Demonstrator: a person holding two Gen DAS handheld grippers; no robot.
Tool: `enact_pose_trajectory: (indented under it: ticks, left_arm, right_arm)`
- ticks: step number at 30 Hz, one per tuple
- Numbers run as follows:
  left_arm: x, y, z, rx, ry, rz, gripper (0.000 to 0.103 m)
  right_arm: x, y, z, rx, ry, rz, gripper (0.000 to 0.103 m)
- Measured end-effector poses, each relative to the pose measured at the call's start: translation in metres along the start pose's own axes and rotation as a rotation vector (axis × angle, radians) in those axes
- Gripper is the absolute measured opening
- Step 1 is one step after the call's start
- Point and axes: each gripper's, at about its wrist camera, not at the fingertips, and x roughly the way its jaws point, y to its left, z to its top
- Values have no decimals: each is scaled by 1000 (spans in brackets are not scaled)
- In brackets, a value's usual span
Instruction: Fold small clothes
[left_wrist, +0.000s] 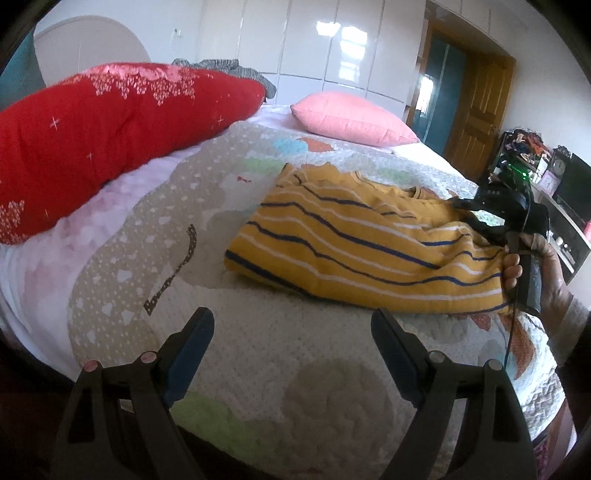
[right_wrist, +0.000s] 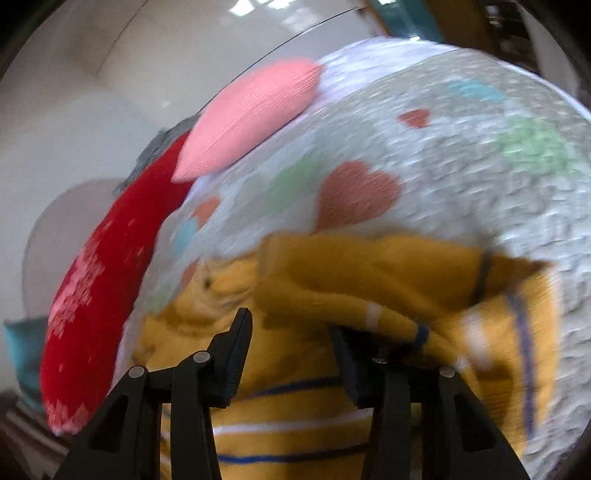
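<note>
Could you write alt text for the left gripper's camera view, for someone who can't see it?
A yellow striped knit top lies folded on a quilted bedspread, the open left gripper empty before it. The right gripper is at its far edge.

The left gripper (left_wrist: 291, 325) points down at a slant, its jaws wide apart with nothing between them. At 3 o'clock in its view, a hand (left_wrist: 535, 269) holds the right gripper (right_wrist: 291, 328), whose jaws stand half open; whether they pinch cloth cannot be told.
</note>
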Motion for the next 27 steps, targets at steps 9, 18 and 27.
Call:
enact_pose_trajectory:
  ticks: [9, 18, 27]
  left_arm:
    - [-20, -6, -3, 14, -26, -23, 86]
    - [-36, -21, -6, 41, -30, -31, 86]
    - [-38, -23, -6, 53, -24, -12, 86]
  right_arm:
    - [-60, -13, -3, 10, -129, -182, 68]
    - [-120, 26, -49, -189, -161, -46, 73]
    - [-99, -16, -82, -193, -92, -200, 73]
